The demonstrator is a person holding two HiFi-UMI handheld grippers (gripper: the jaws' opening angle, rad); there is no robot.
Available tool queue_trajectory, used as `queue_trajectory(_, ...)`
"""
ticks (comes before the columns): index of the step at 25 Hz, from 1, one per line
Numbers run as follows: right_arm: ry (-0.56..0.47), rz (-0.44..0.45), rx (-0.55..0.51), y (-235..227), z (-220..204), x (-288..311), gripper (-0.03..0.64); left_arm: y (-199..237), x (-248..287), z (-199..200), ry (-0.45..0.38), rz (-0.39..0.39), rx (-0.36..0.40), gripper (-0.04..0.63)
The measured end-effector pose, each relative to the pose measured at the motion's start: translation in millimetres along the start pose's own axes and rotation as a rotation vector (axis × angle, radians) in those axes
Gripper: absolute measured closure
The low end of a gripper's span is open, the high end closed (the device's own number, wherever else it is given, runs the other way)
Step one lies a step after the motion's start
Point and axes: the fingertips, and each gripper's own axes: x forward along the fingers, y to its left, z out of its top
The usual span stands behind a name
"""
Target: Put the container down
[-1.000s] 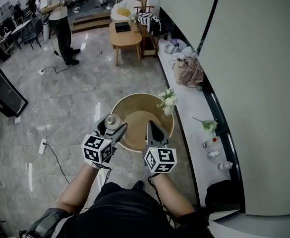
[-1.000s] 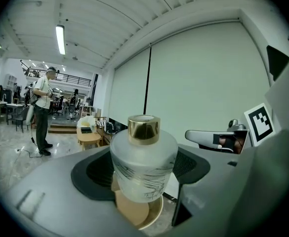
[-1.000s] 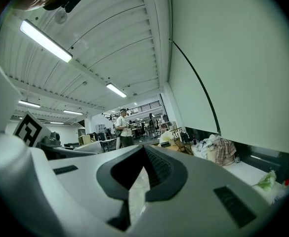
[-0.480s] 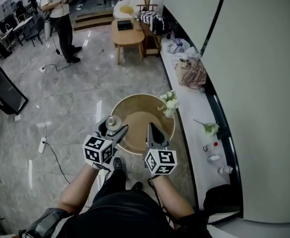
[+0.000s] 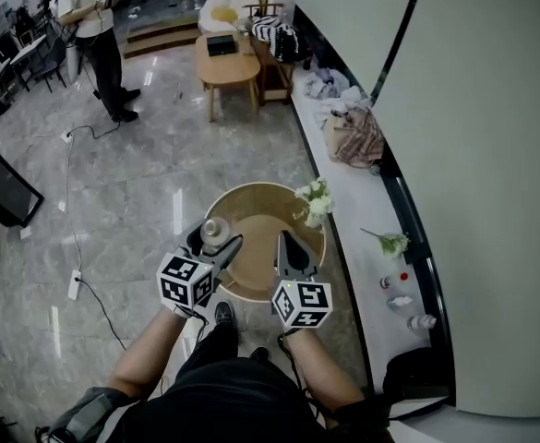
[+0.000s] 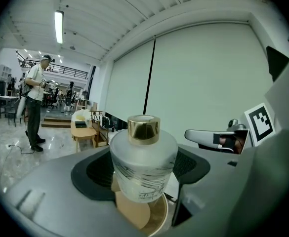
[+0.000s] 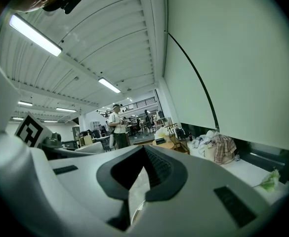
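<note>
One gold-capped container (image 6: 143, 164) clenched in left gripper (image 5: 218, 244); right gripper (image 5: 285, 242) jaws closed, empty.

The container (image 6: 143, 174) is showing as frosted, translucent glass, matt, with dark streaked markings; its cap (image 6: 144, 128) is presenting as polished gold-toned metal, glossy; the left gripper (image 6: 145, 158) and right gripper (image 7: 143, 149) are showing smooth matt grey plastic shells with dark, finely ribbed pads (image 7: 157, 167); the round table (image 5: 258, 224) is appearing as light, smooth wood; the floor (image 5: 113, 192) is reflecting light like polished stone.
</note>
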Motion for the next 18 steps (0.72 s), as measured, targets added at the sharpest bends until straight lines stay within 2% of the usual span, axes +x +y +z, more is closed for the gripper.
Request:
queue_trajectory(12, 0.000, -0.072, -0.011, -4.4, 16.6, 97.6, 0.609, 82.7, 65.7, 37.3, 0.000, -0.069, 0.017, 0.256)
queue_trajectory(18, 0.011, -0.098, -0.016, 7.4, 11.6, 136.8, 0.609, 116.6, 84.8, 39.2, 0.005, -0.112, 0.021, 0.256)
